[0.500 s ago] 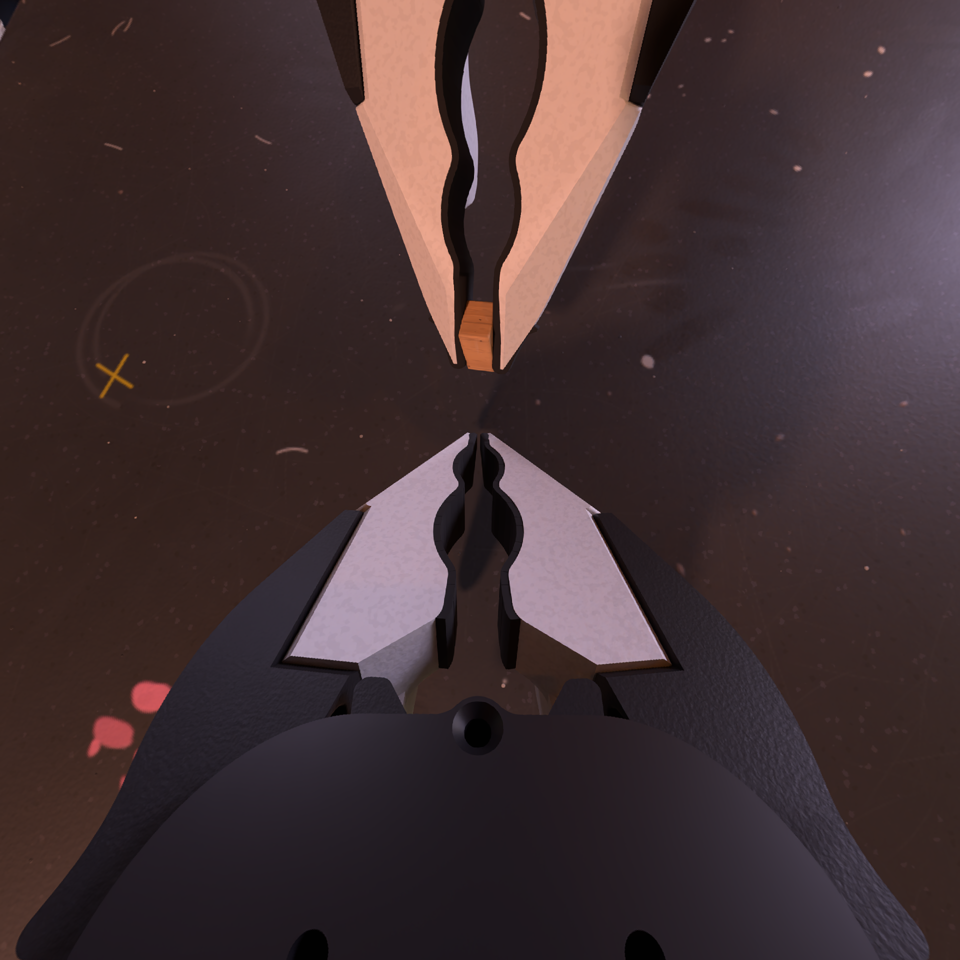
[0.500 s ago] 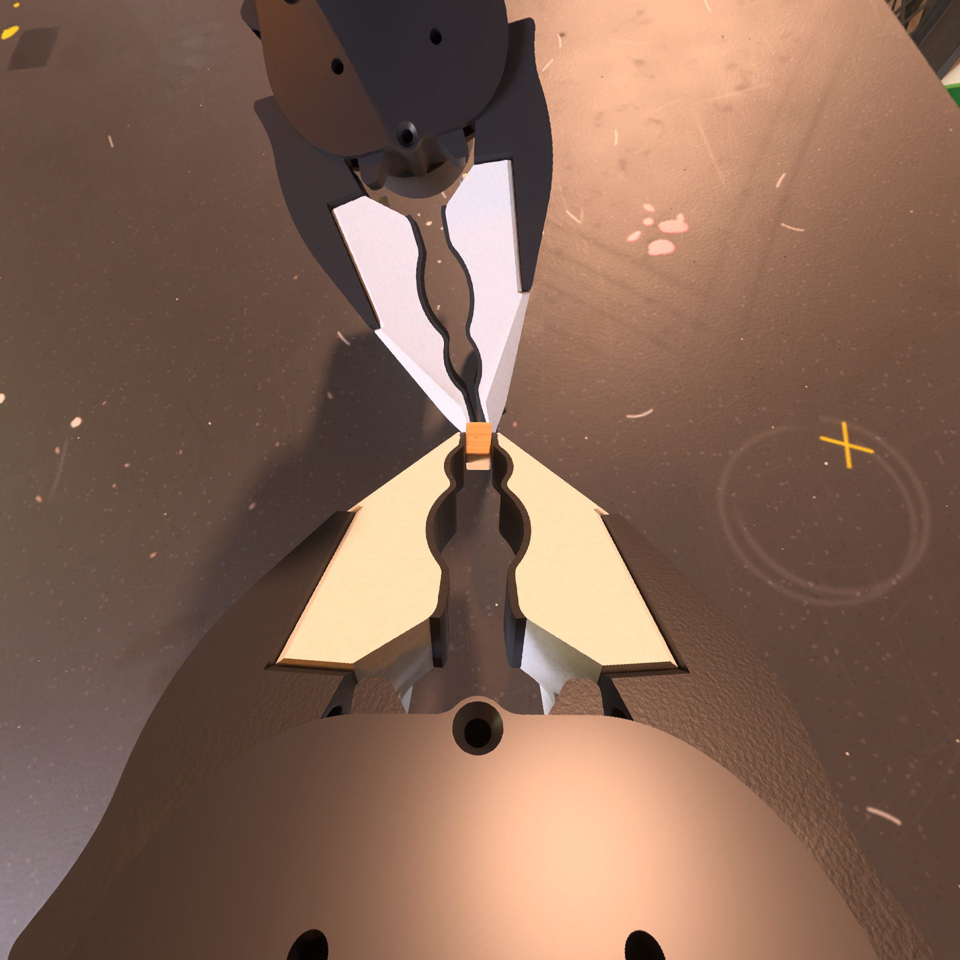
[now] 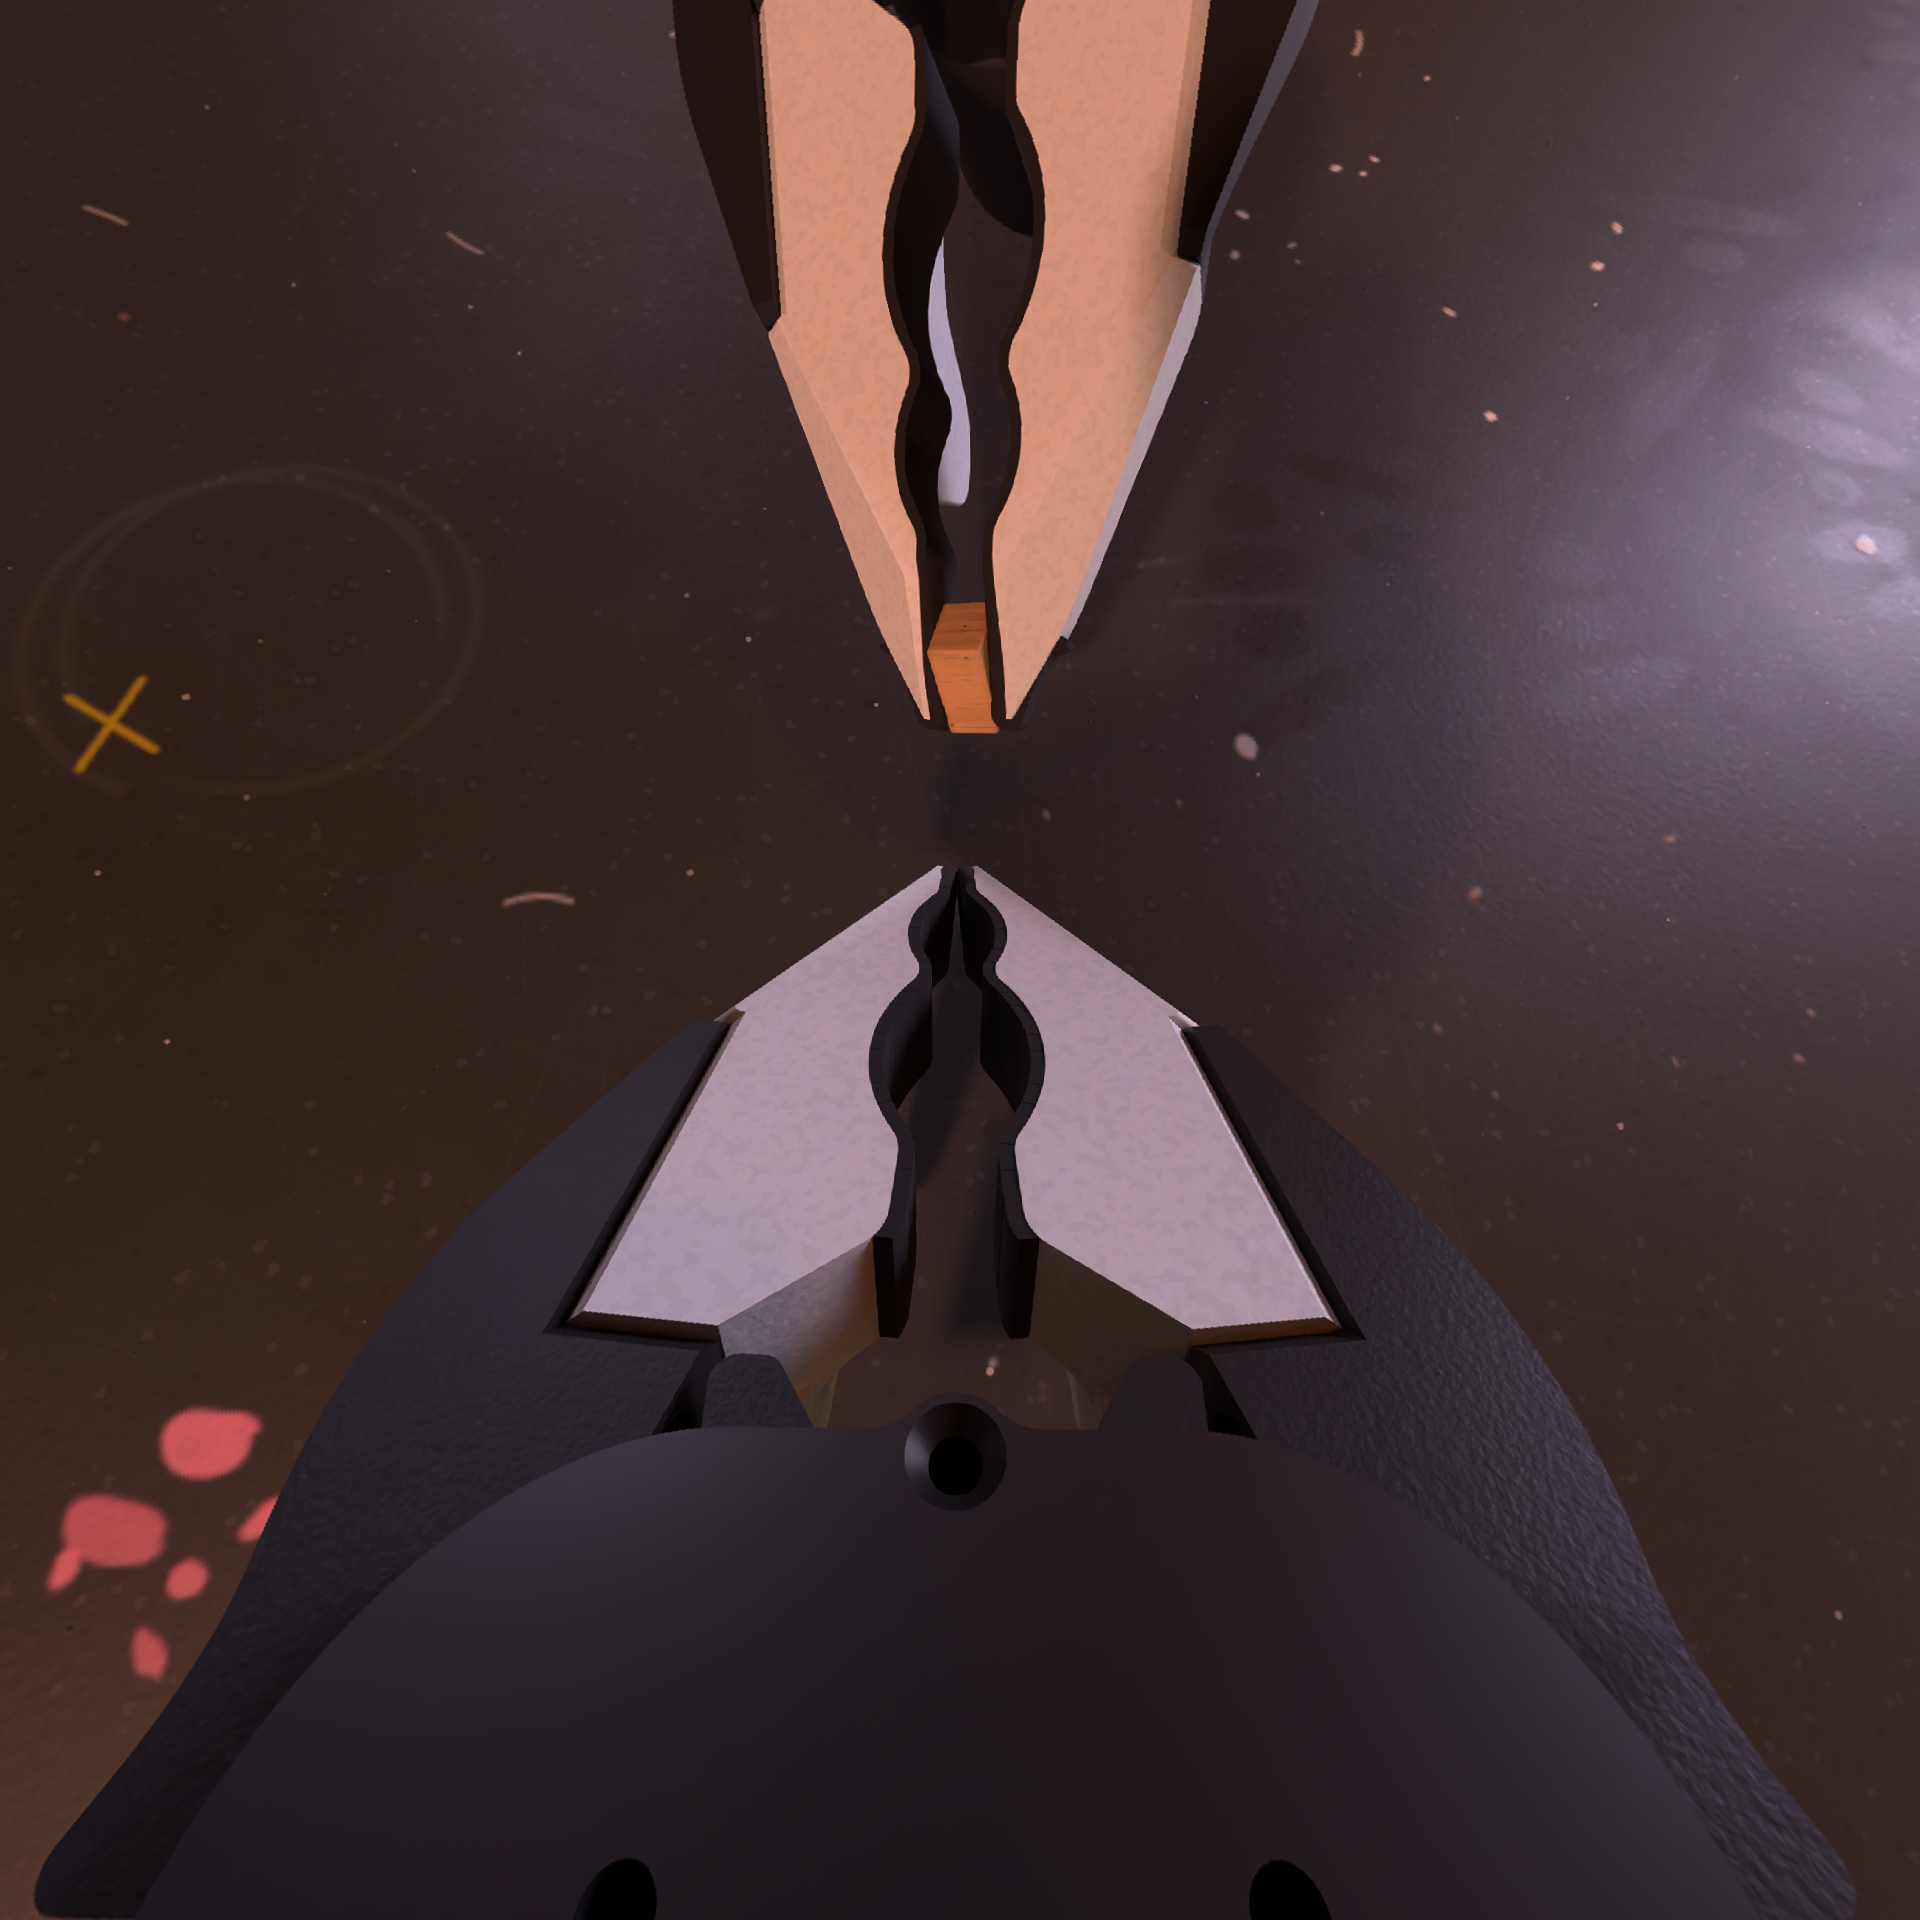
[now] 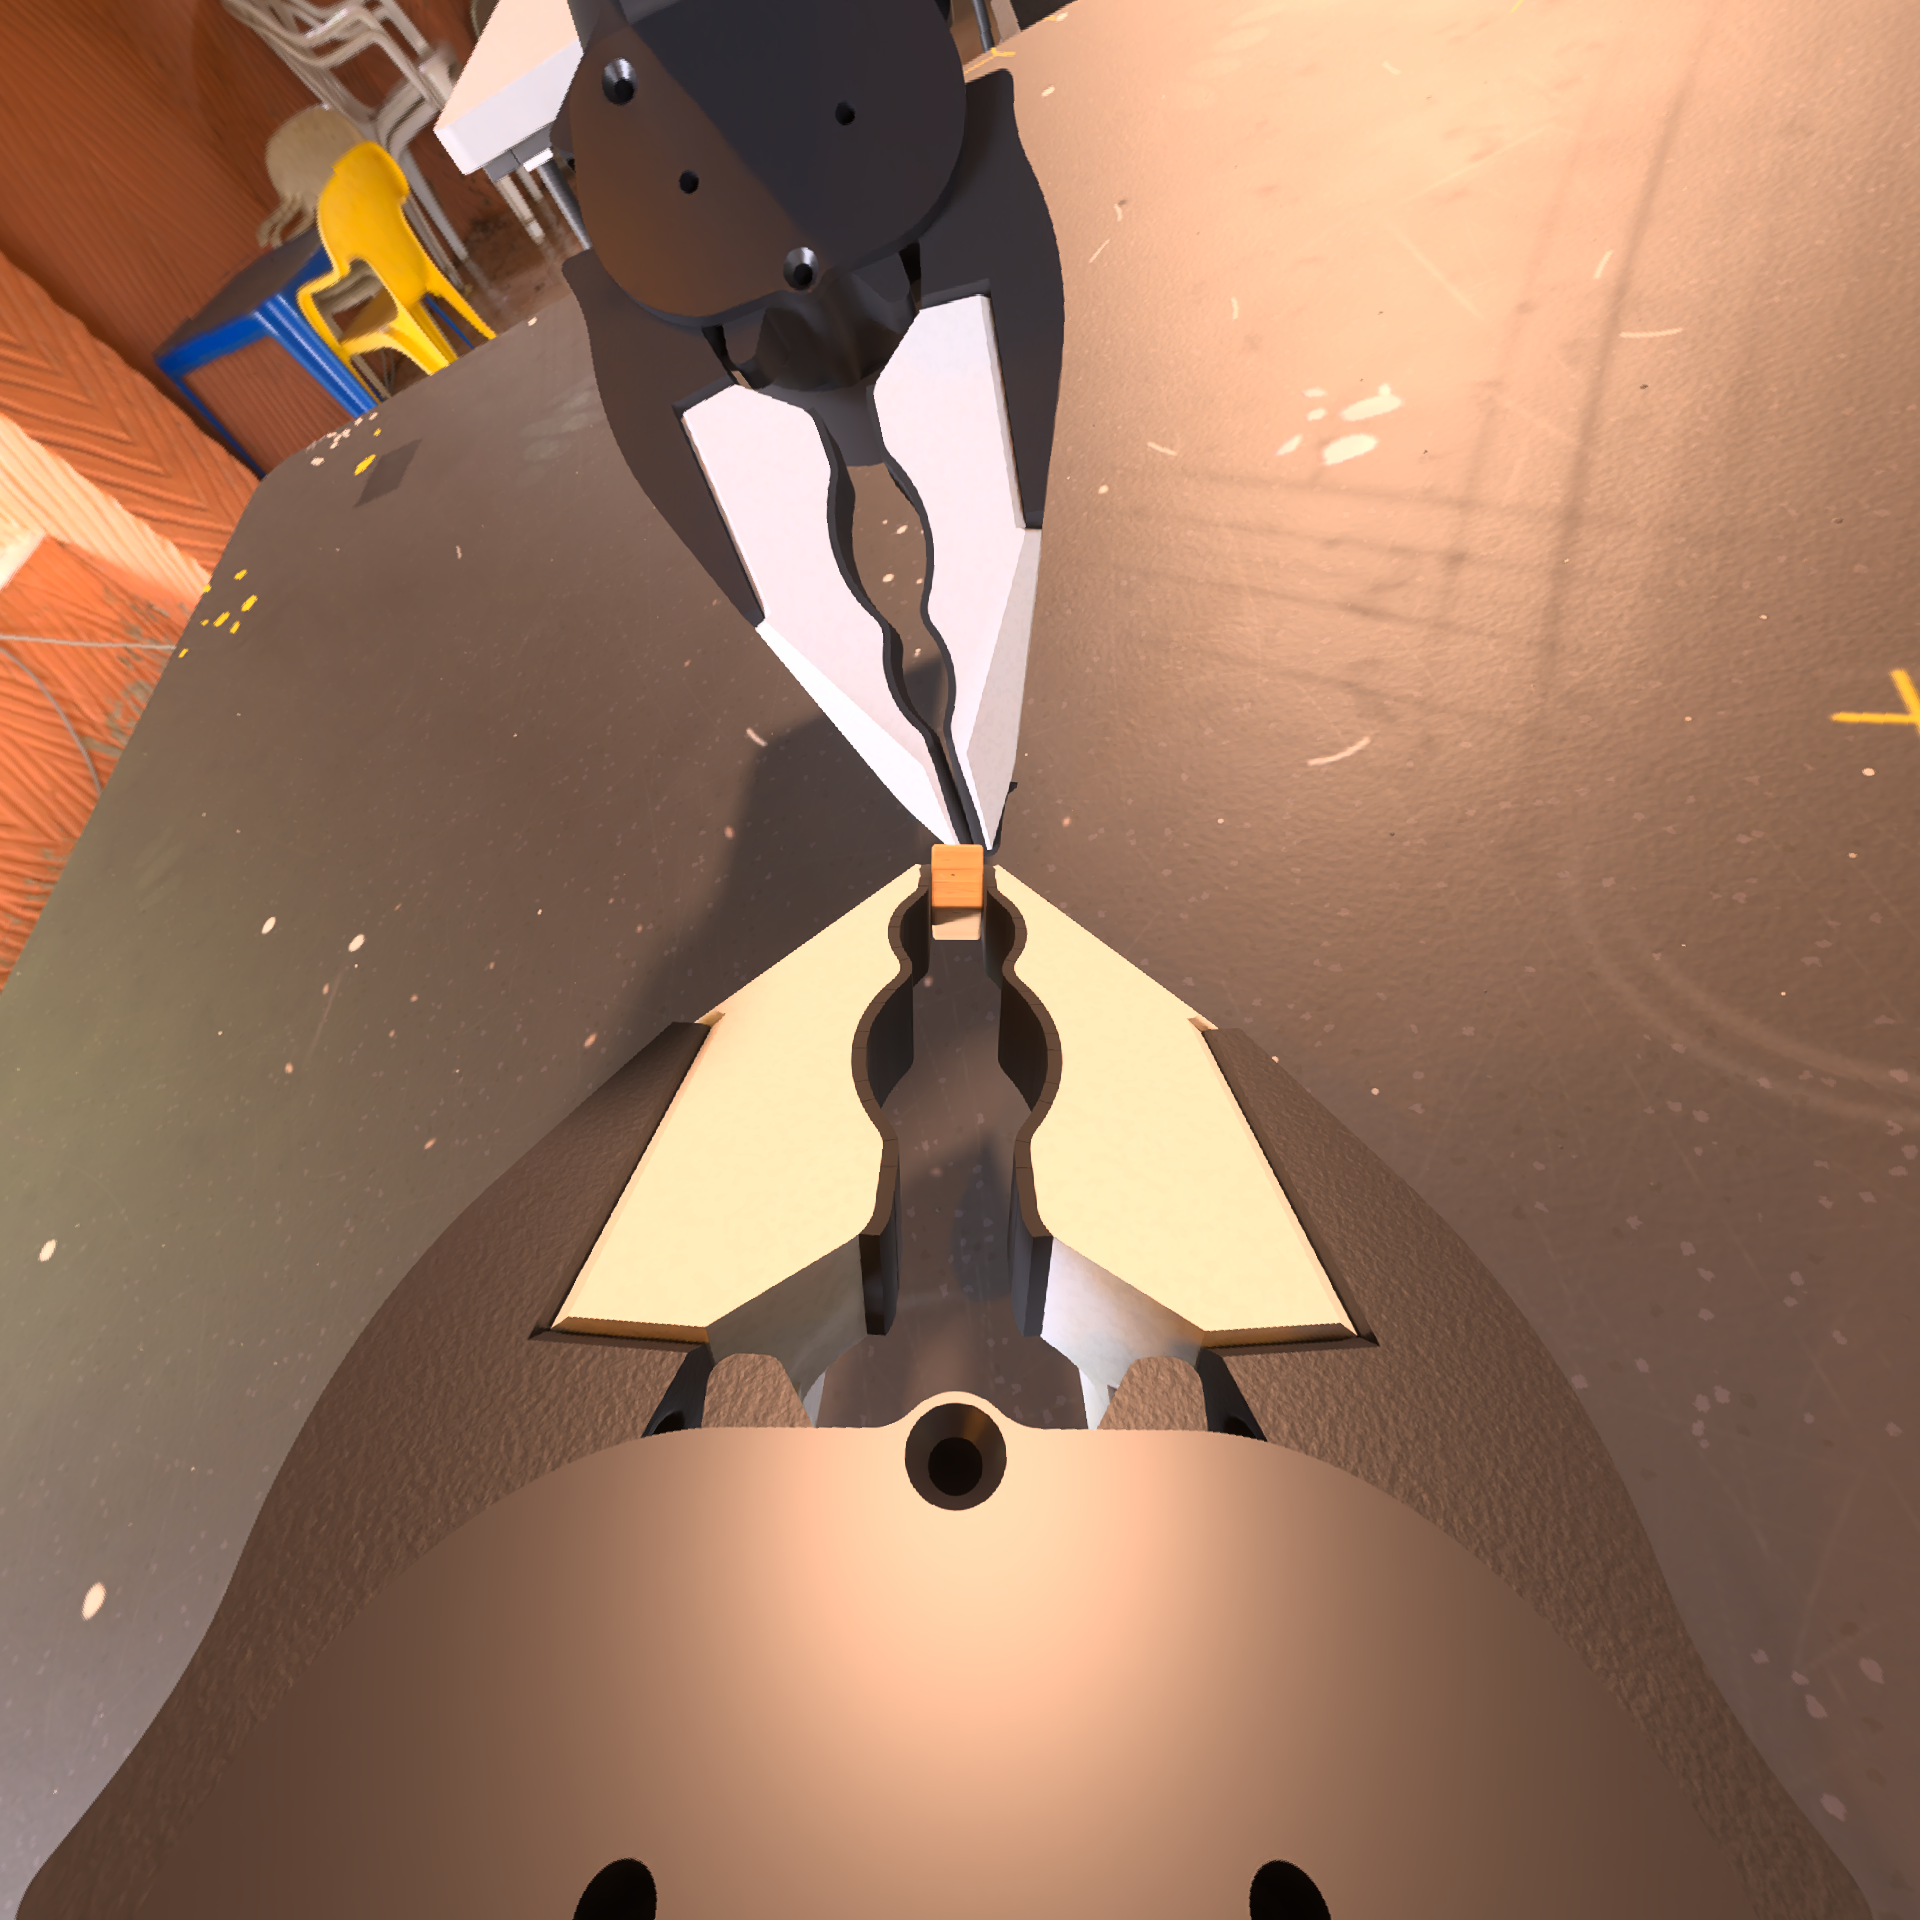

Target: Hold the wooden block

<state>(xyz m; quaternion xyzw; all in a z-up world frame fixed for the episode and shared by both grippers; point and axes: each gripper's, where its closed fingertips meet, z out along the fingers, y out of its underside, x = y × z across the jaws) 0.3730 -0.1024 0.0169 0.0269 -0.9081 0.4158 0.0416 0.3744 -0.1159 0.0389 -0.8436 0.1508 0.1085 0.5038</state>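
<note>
A small orange wooden block (image 4: 956,881) is pinched between the cream fingertips of my right gripper (image 4: 956,896), held above the dark tabletop. In the left wrist view the same block (image 3: 961,675) sits at the tip of the right gripper (image 3: 964,717), which reaches in from the top. My left gripper (image 3: 956,873), with pale grey fingers, is shut and empty. Its tips point at the block from the opposite side with a short gap. In the right wrist view the left gripper (image 4: 971,831) stands just beyond the block.
The dark speckled tabletop (image 3: 1455,831) bears a yellow cross (image 3: 109,722) inside a faint ring and pink paint spots (image 3: 208,1444). Past the table's far left edge (image 4: 239,499) stand a yellow chair (image 4: 384,260), a blue frame (image 4: 249,343) and a white table (image 4: 509,104).
The right wrist view has tilted up and now takes in the table's edge and the chairs. The yellow cross slid outward in both views. The block stays in the right gripper; the left stays shut.
</note>
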